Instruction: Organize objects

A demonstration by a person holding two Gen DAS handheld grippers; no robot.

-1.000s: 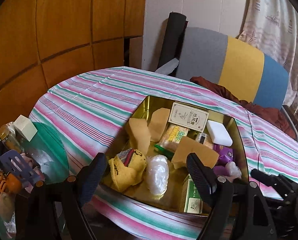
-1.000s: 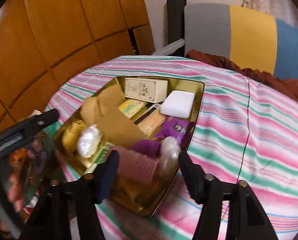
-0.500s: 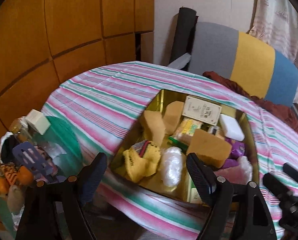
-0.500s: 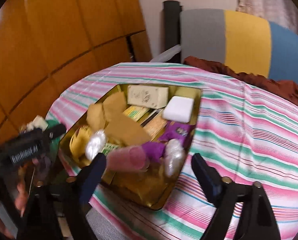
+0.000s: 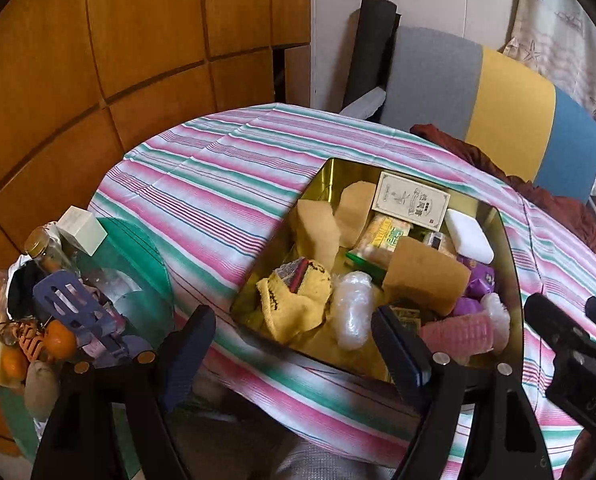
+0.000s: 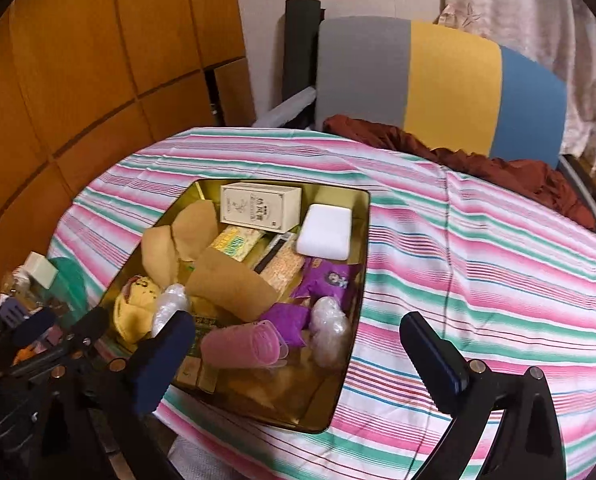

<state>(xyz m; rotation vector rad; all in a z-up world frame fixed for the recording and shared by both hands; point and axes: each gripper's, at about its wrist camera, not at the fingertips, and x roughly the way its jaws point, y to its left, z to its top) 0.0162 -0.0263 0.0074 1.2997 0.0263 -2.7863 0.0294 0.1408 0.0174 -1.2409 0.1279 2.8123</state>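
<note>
The right gripper (image 6: 298, 354) is opening, its jaws wide and empty, at the bottom of the frame above the gold tin (image 6: 360, 248). The pink comb (image 6: 244, 344) lies loose in the tin's near end, left of centre. The left gripper (image 5: 294, 340) hangs open, empty.

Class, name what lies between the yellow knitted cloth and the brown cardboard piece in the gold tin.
A clear bubble-wrap bundle lies between the yellow knitted cloth and the brown cardboard piece, seen in the left wrist view.
</note>
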